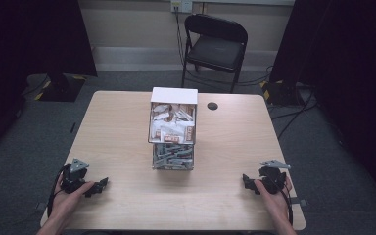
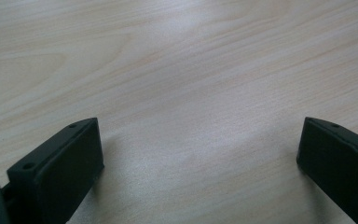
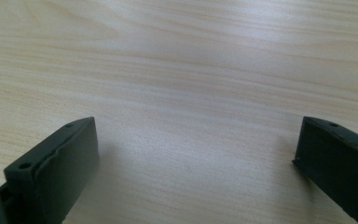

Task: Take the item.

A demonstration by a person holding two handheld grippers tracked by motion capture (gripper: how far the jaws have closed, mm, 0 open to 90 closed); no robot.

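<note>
A clear two-level box (image 1: 173, 129) stands at the middle of the light wood table (image 1: 117, 122). Its upper level holds white and brown packets (image 1: 172, 125); its lower level holds grey packets (image 1: 172, 155). A white lid (image 1: 174, 95) stands up at its far side. My left gripper (image 1: 98, 187) rests near the front left corner, open, with bare wood between its jaws (image 2: 200, 154). My right gripper (image 1: 246, 182) rests near the front right edge, also open over bare wood (image 3: 196, 154). Both lie well apart from the box.
A small black round disc (image 1: 212, 105) lies on the table right of the box's far end. A black folding chair (image 1: 215, 46) stands beyond the far edge. Cables (image 1: 293, 115) run over the grey floor at the right. Dark curtains hang at both sides.
</note>
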